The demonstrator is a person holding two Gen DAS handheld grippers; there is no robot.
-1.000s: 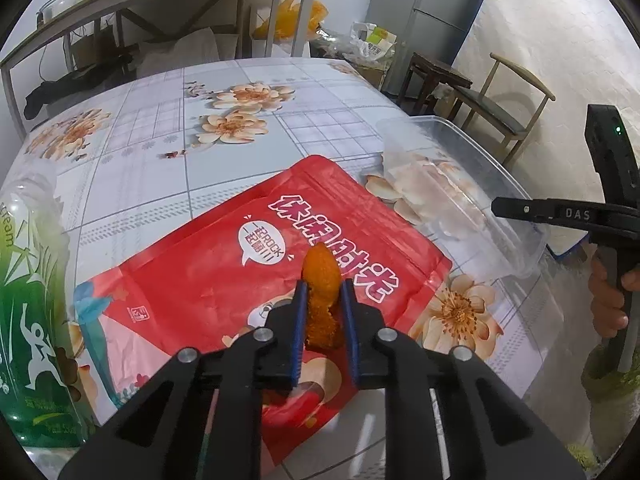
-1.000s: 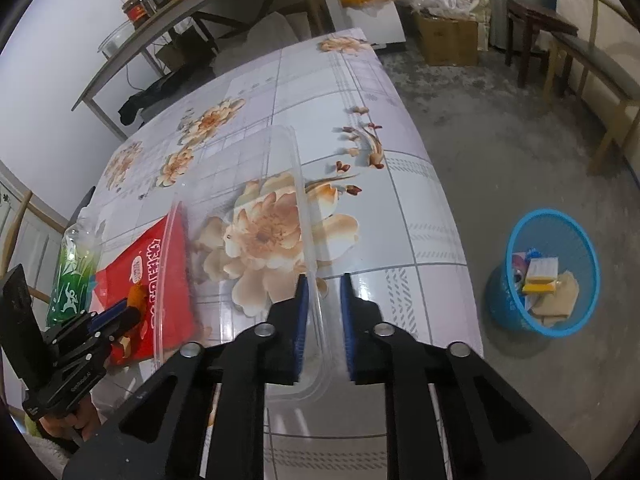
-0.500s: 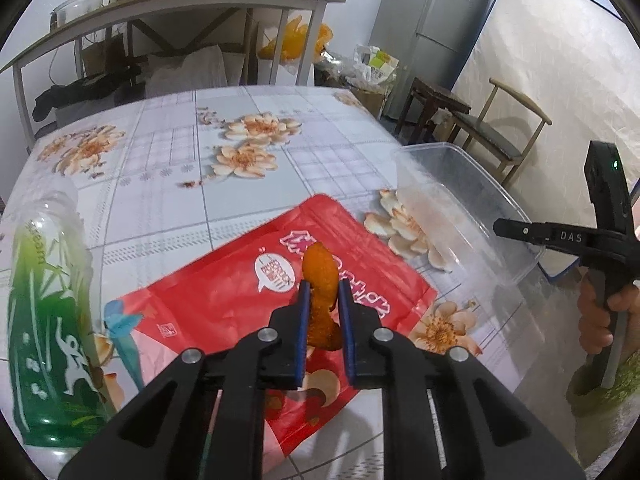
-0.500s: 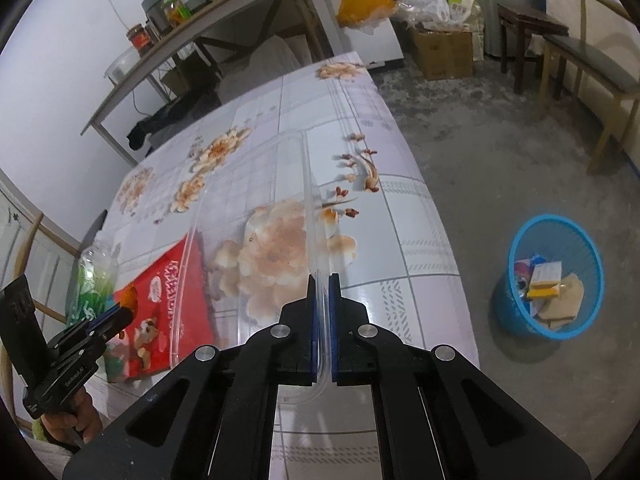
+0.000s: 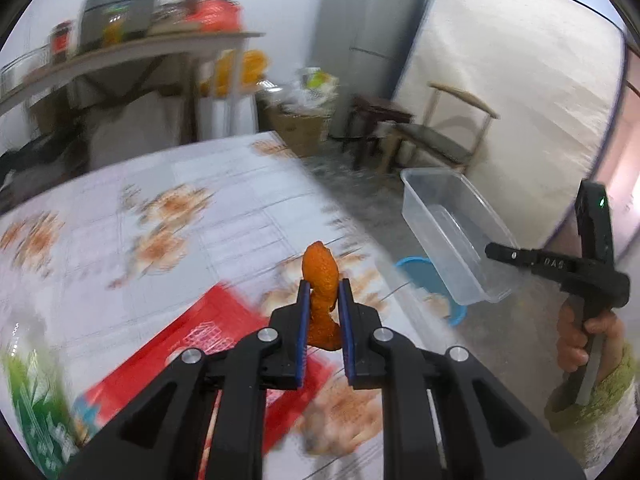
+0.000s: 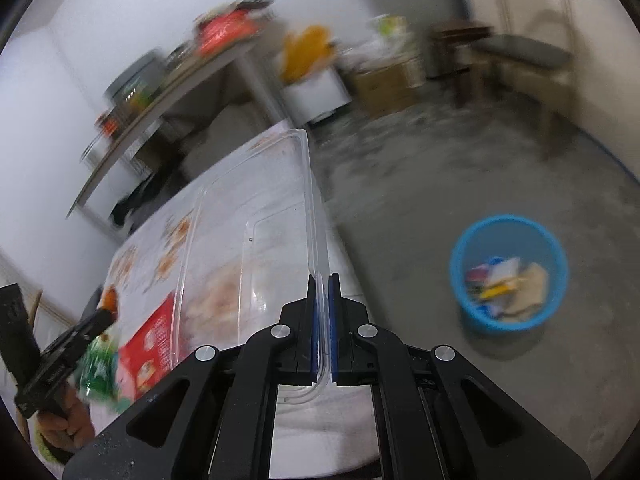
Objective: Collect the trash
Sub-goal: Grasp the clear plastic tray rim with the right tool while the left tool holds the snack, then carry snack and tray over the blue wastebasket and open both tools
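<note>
My left gripper (image 5: 323,294) is shut on an orange fried food scrap (image 5: 321,280) and holds it up above the flowered table (image 5: 200,216). It shows small at the left of the right wrist view (image 6: 108,298). My right gripper (image 6: 322,292) is shut on the rim of a clear plastic container (image 6: 256,232), lifted off the table near its right edge; the container also shows in the left wrist view (image 5: 452,236). A blue trash basket (image 6: 508,276) with several scraps stands on the floor to the right, partly hidden behind the container in the left wrist view (image 5: 420,276).
A red snack bag (image 5: 192,344) and a green bottle (image 5: 36,408) lie on the table at the left. A shelf table (image 5: 132,56), a fridge (image 5: 372,36), a wooden chair (image 5: 444,132) and boxes stand beyond the table on the concrete floor.
Both grippers have risen and swung right toward the floor side. The right gripper closed on the container rim and lifted it off the table. The left still holds the scrap.
</note>
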